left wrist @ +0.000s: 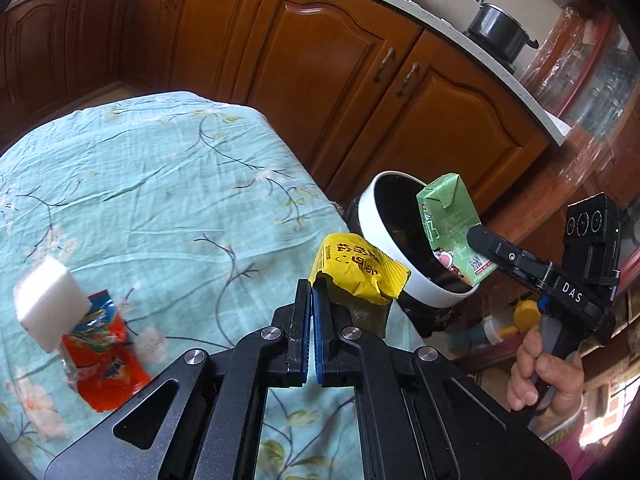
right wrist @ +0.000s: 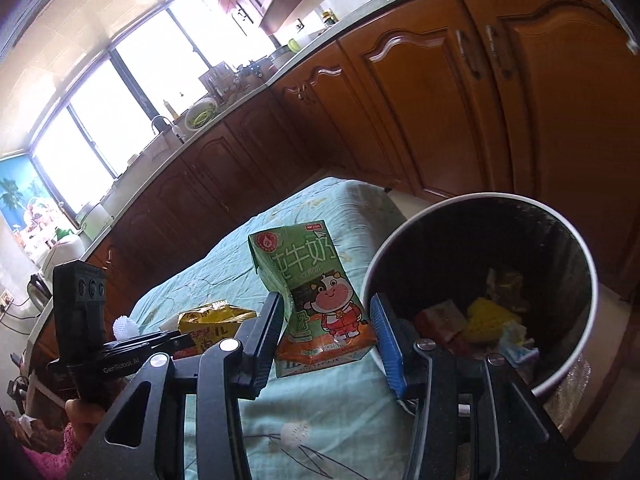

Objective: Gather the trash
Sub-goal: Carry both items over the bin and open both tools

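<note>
- our left gripper (left wrist: pixel 312 300) is clamped tight on the yellow wrapper (left wrist: pixel 360 270), over the table's (left wrist: pixel 160 184) edge
- right gripper (right wrist: pixel 326 336) pinches the carton (right wrist: pixel 316 300), jaws half-wide
- we should bring both above the bin (right wrist: pixel 576 248) before letting go

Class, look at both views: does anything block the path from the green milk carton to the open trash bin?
Nothing visible does. The right claw holds the green milk carton just short of the trash bin rim, its mouth open, with only clear air between them in either view.
</note>
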A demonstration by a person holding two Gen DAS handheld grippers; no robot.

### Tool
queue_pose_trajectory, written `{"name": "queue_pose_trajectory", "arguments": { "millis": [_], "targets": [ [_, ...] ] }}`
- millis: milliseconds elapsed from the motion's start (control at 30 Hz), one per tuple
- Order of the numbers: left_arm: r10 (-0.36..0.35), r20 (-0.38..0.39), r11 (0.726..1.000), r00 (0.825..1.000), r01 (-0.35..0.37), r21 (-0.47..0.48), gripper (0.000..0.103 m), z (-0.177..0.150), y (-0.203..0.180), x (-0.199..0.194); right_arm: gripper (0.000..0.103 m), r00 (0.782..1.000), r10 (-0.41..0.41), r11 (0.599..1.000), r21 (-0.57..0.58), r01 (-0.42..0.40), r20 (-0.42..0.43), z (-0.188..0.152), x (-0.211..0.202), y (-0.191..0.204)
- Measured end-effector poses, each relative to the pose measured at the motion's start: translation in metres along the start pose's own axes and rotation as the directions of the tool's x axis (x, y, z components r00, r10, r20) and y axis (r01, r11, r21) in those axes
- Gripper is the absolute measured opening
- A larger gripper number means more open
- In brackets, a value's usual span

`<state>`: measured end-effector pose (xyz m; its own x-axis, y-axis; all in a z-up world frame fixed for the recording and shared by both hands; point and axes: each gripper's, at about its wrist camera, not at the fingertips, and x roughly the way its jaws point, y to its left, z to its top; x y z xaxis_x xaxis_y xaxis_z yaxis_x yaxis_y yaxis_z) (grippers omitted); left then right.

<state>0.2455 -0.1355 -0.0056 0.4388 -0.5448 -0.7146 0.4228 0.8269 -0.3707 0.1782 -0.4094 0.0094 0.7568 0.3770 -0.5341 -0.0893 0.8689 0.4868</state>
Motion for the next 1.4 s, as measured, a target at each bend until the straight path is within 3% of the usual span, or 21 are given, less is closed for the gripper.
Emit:
{"name": "queue_pose_trajectory", "arguments": {
  "millis": [367, 833, 900, 1033, 1067, 1233, 1400],
  "targets": [
    [-0.032, -0.031, 0.995, 0.999, 0.035, 0.098, 0.001, 0.015, -0.056, 0.028, 0.046, 0.992, -0.119, 0.992, 0.056, 0.116, 0.049, -0.006, -0.035, -0.051],
    [-0.012, -0.089, 0.989, 0.996, 0.025, 0.145, 0.002, 0.041, -0.095, 0.077, 0.046, 0.981, -0.193, 0.980, 0.046, 0.192, 0.014, 0.010, -0.016, -0.082],
    [0.001, -0.101, 0.988, 0.995, 0.015, 0.156, 0.008, 0.046, -0.102, 0.087, 0.046, 0.979, -0.202, 0.978, 0.052, 0.201, 0.001, 0.011, -0.009, -0.087],
    [0.008, -0.131, 0.988, 0.991, 0.013, 0.153, 0.029, 0.048, -0.110, 0.102, 0.052, 0.981, -0.194, 0.975, 0.104, 0.196, -0.024, 0.010, 0.000, -0.100],
    [0.005, -0.130, 0.988, 0.992, 0.015, 0.154, 0.030, 0.047, -0.111, 0.102, 0.056, 0.982, -0.189, 0.975, 0.118, 0.191, -0.021, 0.009, 0.000, -0.102],
    [0.007, -0.116, 0.987, 0.993, 0.012, 0.162, 0.030, 0.036, -0.105, 0.092, 0.057, 0.983, -0.184, 0.972, 0.147, 0.182, 0.003, 0.005, -0.007, -0.104],
    [-0.009, -0.093, 0.995, 0.996, 0.019, 0.102, 0.030, 0.024, -0.086, 0.074, 0.061, 0.986, -0.162, 0.976, 0.149, 0.156, 0.031, 0.004, -0.017, -0.096]
  ]
}}
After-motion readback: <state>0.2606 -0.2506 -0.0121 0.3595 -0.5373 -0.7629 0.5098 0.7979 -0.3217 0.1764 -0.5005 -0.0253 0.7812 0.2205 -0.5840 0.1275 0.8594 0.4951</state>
